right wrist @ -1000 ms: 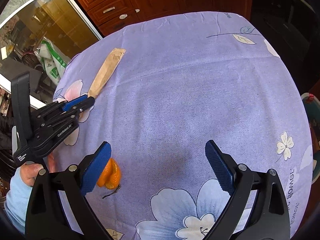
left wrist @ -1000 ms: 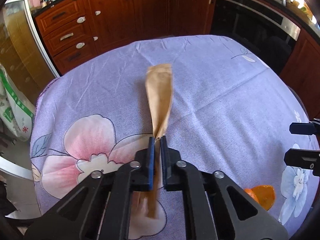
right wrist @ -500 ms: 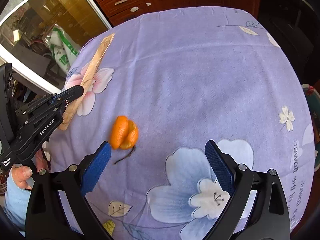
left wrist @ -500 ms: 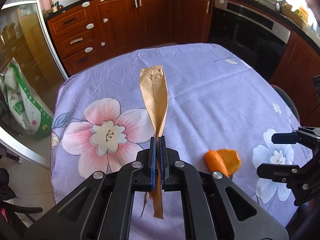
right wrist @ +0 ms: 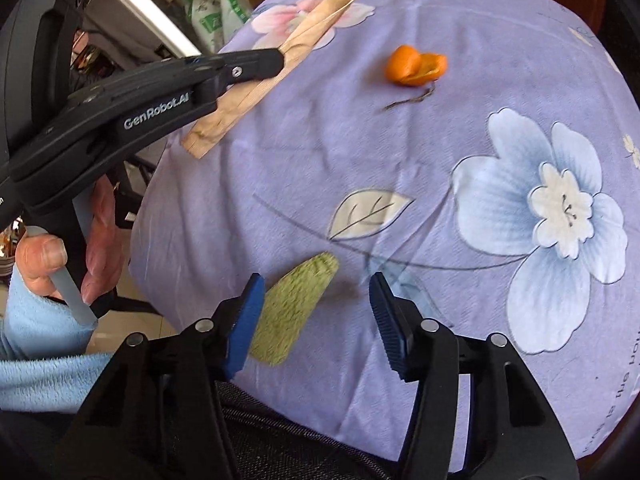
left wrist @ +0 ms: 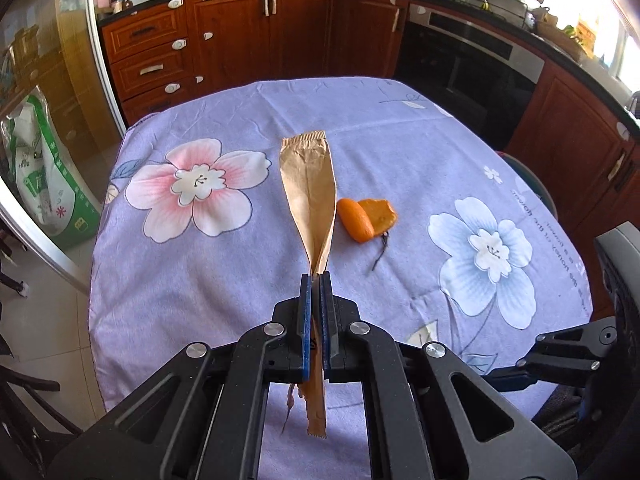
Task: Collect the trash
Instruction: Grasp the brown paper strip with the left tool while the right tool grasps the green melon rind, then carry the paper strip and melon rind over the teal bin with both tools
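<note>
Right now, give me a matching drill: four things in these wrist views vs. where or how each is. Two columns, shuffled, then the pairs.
Things:
1. brown paper wrapper
2. orange peel
3. green scrap
4. dark stem

States:
A. lies on the tablecloth just ahead of the right gripper, whose fingers are closing, not yet pressing it
B. thin, lying loose beside the peel
C. clamped in the shut left gripper, sticking out both ways
D. curled, lying free on the cloth, right of the wrapper in the left wrist view

Pairs: 1-C, 2-D, 3-A, 4-B
</note>
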Available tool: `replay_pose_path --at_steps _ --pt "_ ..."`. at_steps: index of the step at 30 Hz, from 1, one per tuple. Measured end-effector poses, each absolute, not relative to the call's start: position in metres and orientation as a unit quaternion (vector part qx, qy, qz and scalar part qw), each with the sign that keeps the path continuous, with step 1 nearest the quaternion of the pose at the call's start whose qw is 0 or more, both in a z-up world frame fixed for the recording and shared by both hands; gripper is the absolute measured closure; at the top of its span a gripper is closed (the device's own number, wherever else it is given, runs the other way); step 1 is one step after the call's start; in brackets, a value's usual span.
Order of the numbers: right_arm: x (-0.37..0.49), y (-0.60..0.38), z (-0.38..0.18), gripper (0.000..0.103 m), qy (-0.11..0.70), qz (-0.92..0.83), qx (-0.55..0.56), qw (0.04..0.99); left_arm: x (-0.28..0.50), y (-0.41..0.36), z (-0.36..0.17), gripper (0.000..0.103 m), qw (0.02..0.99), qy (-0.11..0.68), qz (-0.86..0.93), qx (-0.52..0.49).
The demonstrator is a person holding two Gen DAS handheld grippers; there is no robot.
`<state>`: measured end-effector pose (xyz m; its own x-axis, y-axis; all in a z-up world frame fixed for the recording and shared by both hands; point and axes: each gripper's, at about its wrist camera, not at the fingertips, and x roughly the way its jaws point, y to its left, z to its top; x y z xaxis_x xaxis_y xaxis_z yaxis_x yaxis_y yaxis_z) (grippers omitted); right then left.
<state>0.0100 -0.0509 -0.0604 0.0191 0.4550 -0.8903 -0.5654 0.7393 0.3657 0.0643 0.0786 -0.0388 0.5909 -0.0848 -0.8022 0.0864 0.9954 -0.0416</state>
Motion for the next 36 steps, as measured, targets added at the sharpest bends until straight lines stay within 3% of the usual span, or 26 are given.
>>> replay_pose_path --at_steps 15,19,20,36 --pt "0.003 -0.020 -0.064 0.052 0.622 0.348 -0.080 0.697 0.023 0.092 -0.043 0.098 0.887 0.457 -0.044 -0.046" --pt "-0.004 -0.004 -0.064 0.070 0.603 0.348 -0.116 0.709 0.021 0.093 -0.043 0.098 0.885 0.461 -0.041 -0.056" --pt "-0.004 -0.004 -0.064 0.096 0.606 0.355 -0.109 0.703 0.020 0.093 -0.043 0.098 0.885 0.460 -0.041 -0.056" --pt "0.065 -0.089 -0.047 0.096 0.588 0.296 0.056 0.751 0.034 0.045 -0.041 0.098 0.877 0.472 -0.085 -0.022"
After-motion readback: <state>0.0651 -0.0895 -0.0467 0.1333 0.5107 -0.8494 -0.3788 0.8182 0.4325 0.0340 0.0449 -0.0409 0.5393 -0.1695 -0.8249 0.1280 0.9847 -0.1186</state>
